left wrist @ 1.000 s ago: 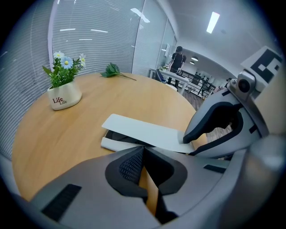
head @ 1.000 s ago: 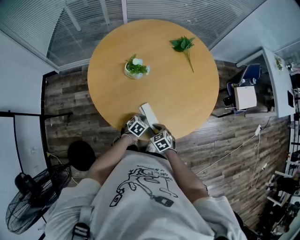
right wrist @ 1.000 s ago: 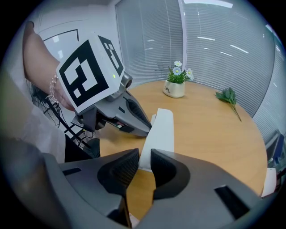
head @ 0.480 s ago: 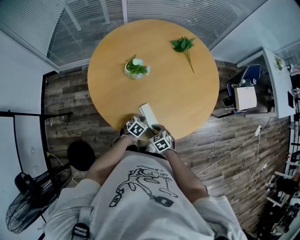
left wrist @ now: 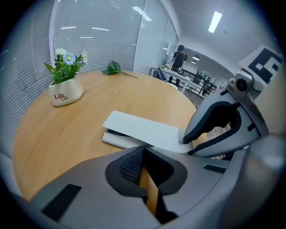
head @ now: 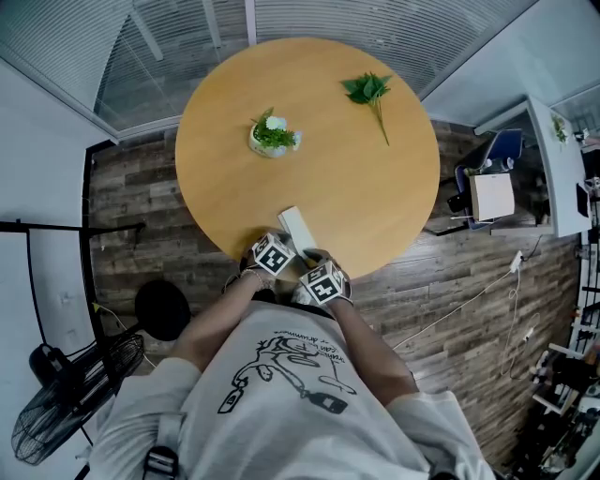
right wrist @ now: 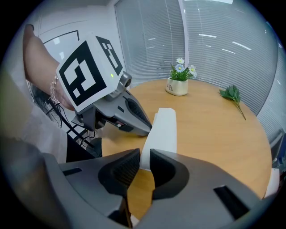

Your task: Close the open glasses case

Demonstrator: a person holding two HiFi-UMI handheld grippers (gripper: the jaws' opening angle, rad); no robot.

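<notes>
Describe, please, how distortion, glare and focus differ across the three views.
Head view: strong fisheye bends the blinds and floor planks at the edges; light is even, the table sharp. Left gripper view: dark corners, a blown-out ceiling light, the left claw soft while the glasses case is crisp. Right gripper view: streaky reflections on the blinds, the right claw blurred up close.

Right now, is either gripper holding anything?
The right gripper pinches the lid by its near end; the left gripper is shut and empty.
</notes>
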